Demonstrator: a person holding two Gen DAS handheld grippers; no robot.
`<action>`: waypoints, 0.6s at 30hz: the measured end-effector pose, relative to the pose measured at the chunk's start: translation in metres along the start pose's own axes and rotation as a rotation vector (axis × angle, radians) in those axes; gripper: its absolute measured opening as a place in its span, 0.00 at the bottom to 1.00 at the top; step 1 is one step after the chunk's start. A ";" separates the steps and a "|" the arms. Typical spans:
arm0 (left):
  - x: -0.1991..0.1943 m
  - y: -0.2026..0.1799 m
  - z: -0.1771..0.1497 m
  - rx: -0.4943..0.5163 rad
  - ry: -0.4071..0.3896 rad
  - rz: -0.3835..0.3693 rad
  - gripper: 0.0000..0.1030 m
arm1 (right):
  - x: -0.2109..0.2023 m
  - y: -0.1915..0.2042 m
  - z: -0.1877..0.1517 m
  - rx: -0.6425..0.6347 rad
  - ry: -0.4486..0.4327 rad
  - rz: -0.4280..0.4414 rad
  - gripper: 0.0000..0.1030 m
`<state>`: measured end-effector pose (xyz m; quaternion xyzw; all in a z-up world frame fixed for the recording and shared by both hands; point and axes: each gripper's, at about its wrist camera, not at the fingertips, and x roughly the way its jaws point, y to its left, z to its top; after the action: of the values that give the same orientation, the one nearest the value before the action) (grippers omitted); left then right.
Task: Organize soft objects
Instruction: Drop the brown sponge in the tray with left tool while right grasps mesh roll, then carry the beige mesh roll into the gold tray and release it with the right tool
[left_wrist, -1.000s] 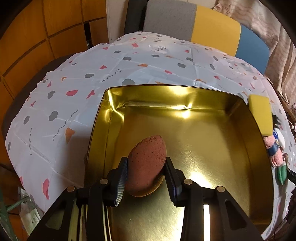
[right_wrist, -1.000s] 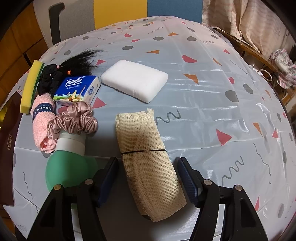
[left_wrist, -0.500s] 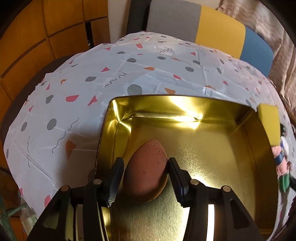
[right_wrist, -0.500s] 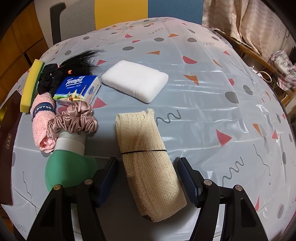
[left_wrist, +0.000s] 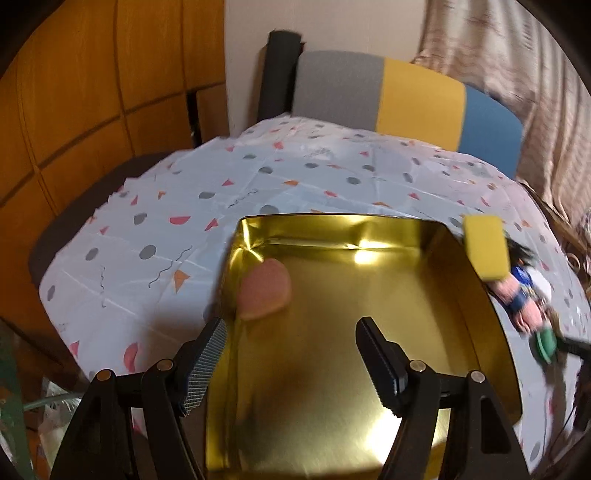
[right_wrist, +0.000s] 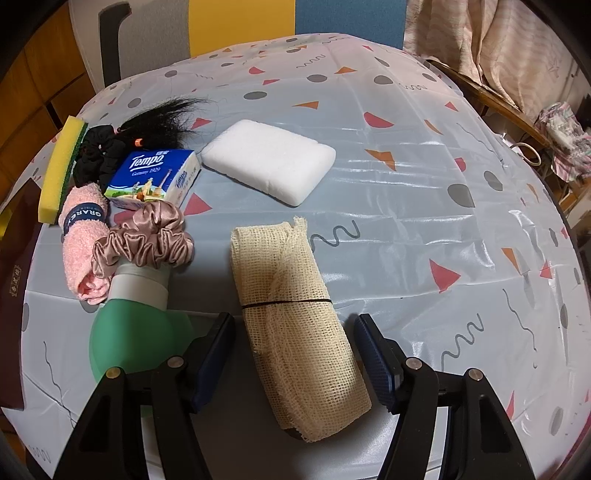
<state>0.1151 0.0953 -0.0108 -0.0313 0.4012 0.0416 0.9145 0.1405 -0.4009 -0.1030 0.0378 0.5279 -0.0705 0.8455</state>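
**Soft objects: sponge released into tin**

Pink egg-shaped sponge (left_wrist: 264, 288) is lying inside the gold metal tin (left_wrist: 476, 295), at its far left corner. Left gripper (left_wrist: 291, 360) has just been opening; nothing is sitting between its jaws. Right gripper (right_wrist: 293, 356) is straddling the cream mesh cloth roll (right_wrist: 295, 317), pads not touching it.

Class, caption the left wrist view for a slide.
Open left hand-held gripper above gold tin, pink sponge released inside.

Gold tin (left_wrist: 476, 280), pink sponge (left_wrist: 264, 288), cream mesh roll (right_wrist: 295, 317) (black band).
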 end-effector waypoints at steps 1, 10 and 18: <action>-0.008 -0.005 -0.006 0.004 -0.012 -0.003 0.72 | 0.000 0.000 0.000 -0.002 0.000 -0.001 0.66; -0.038 -0.040 -0.039 0.033 -0.040 -0.050 0.72 | -0.004 -0.004 0.002 0.009 0.002 0.001 0.53; -0.038 -0.049 -0.054 0.047 -0.002 -0.082 0.72 | -0.002 -0.011 0.005 0.030 0.004 -0.004 0.50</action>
<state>0.0546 0.0396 -0.0184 -0.0259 0.3994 -0.0052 0.9164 0.1419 -0.4127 -0.0989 0.0497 0.5287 -0.0798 0.8436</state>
